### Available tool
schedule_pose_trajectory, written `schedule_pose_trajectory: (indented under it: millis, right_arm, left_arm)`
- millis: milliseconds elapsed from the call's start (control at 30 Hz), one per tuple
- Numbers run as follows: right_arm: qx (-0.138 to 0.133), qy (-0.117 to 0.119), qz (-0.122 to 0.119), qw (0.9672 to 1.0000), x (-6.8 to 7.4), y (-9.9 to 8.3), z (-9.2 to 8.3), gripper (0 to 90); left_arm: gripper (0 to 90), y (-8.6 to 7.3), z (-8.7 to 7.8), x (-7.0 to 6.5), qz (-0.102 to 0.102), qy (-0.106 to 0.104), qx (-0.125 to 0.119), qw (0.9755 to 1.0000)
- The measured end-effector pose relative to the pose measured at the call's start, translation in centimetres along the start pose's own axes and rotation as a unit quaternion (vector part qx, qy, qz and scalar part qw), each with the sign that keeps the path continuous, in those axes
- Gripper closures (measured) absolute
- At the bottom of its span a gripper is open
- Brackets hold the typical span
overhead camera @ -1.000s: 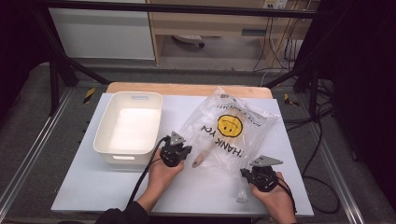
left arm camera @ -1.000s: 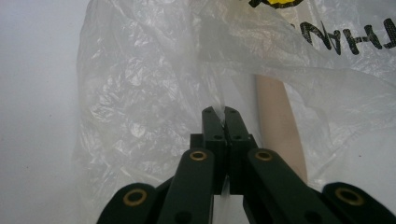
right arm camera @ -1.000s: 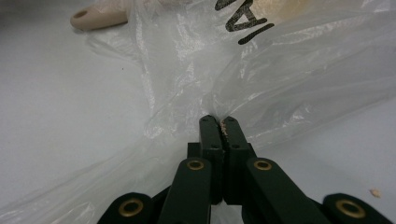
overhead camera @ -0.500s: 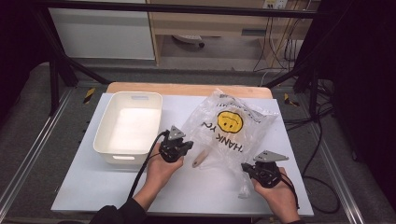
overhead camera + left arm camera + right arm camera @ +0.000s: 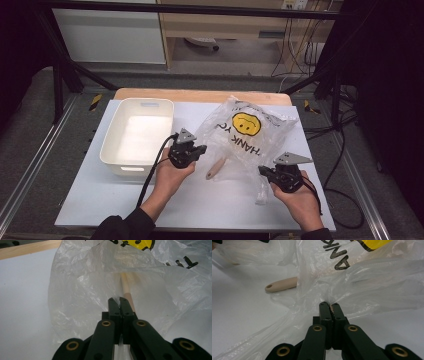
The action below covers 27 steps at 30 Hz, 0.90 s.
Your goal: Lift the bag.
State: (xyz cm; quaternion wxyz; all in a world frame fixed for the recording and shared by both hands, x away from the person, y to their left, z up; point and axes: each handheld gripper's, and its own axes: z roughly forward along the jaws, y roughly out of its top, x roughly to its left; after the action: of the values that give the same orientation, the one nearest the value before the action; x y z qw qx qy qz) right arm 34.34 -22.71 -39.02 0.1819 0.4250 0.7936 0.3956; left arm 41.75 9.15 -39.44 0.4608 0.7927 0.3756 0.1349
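The plastic bag [image 5: 250,137] was thin, clear and crumpled, printed with a yellow smiley face and black lettering, and it lay on the white table [image 5: 100,200] just right of the white tub [image 5: 137,137]. A wooden handle [image 5: 216,170] with a hole in its end stuck out of the bag's near edge. The left gripper [image 5: 200,149] pinched the bag's left edge, its jaws closed together on the film, with the handle just beyond its tips. The right gripper [image 5: 262,171] gripped the bag's near right corner, its jaws likewise shut on the plastic.
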Motion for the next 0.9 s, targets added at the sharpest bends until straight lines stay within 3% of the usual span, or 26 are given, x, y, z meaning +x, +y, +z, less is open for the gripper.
schedule_pose_trajectory:
  millis: [200, 500, 733, 867, 900]
  right_arm:
    - [0.002, -0.001, 0.001, 1.0, -0.2, 0.1, 0.2, 90.0]
    - [0.012, -0.009, 0.004, 0.9999, -1.0, -0.5, 0.2, 90.0]
    - [0.019, -0.017, 0.011, 0.9996, -2.0, -1.1, 0.0, 90.0]
    - [0.024, -0.026, 0.018, 0.9992, -2.7, -1.6, -0.2, 90.0]
    - [0.026, -0.027, 0.02, 0.9991, -2.9, -1.7, -0.2, 90.0]
  left_arm:
    - [90.0, -0.1, 0.1, 0.1, -0.001, -0.005, 0.006, 1.0]
    - [90.0, -2.9, 1.5, -0.8, 0.016, 0.003, 0.057, 0.9982]
    - [89.0, -3.9, 1.6, -0.8, 0.004, 0.003, 0.051, 0.9987]
    - [67.1, -3.9, 1.4, -0.9, -0.001, 0.008, 0.041, 0.9991]
    - [61.6, -4.0, 1.3, -1.0, 0.007, 0.013, 0.038, 0.9992]
